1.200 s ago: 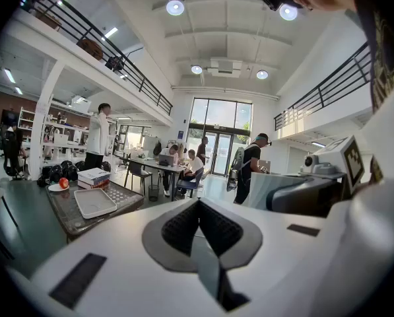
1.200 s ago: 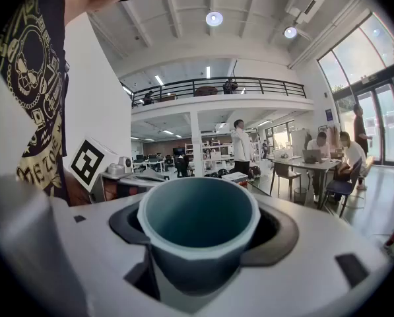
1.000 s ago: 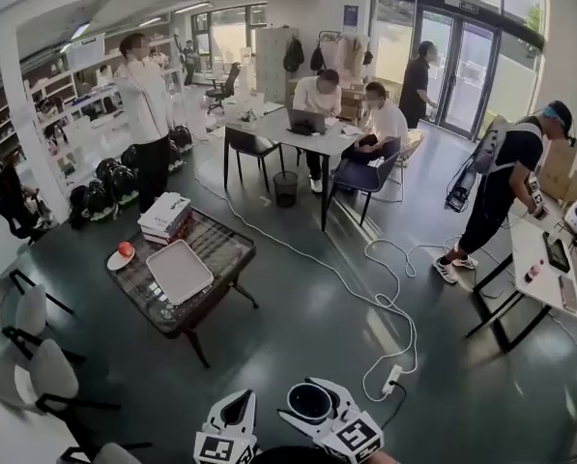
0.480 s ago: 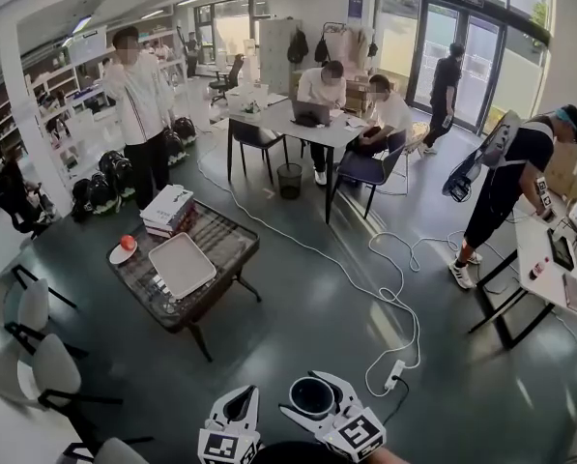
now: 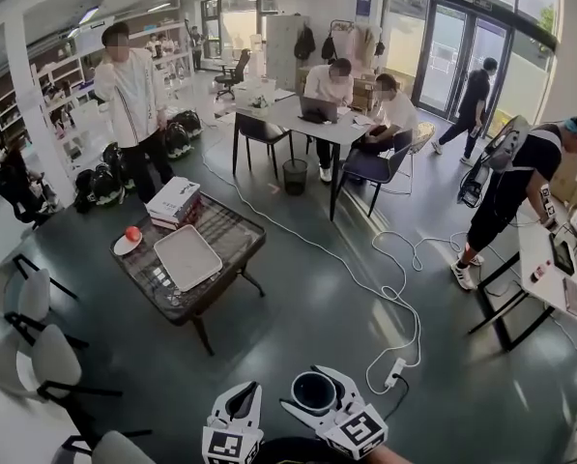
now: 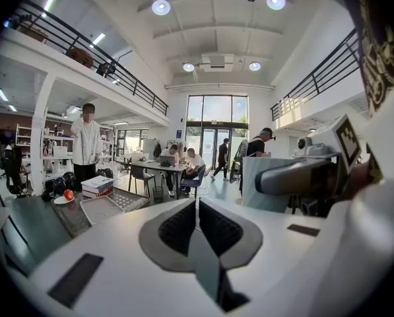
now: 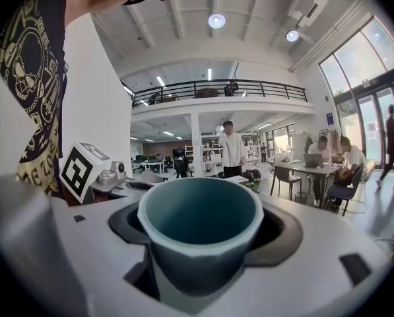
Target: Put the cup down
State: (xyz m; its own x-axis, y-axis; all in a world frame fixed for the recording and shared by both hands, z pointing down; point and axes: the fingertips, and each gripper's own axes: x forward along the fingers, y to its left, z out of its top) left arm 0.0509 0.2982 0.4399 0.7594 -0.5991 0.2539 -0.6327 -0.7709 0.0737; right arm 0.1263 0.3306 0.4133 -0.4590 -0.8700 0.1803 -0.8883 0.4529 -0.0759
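**A:** What does the head view give that the others miss?

**B:** The wide dark floor [image 5: 298, 298]. The low table [image 5: 235, 232] is at centre left, with a white tray [image 5: 187, 256], a stack of books [image 5: 175, 201] and a small plate [image 5: 124, 246] on it. A white cable [image 5: 389, 293] winds down to a power strip [image 5: 394, 373] at lower centre.

**A:** And the gripper views?

**B:** They look level across the room, so they show the balcony railing [image 7: 216, 86] and the ceiling lamps [image 6: 160, 6].

**A:** Where is the cup?

**B:** The cup [image 7: 200, 226] is at the bottom centre of the head view, up in the air over the floor and well apart from the table. The right gripper [image 5: 317, 394] has its jaws spread wide and clamped on the cup's sides. Its own view fills with the cup's blue-green inside, mouth toward the camera. The left gripper view shows only the cup's pale outer wall, at centre right.

**A:** The left gripper?

**B:** The left gripper [image 5: 238, 404] is just beside the right one. Its own view shows its jaws pressed together with nothing between them.
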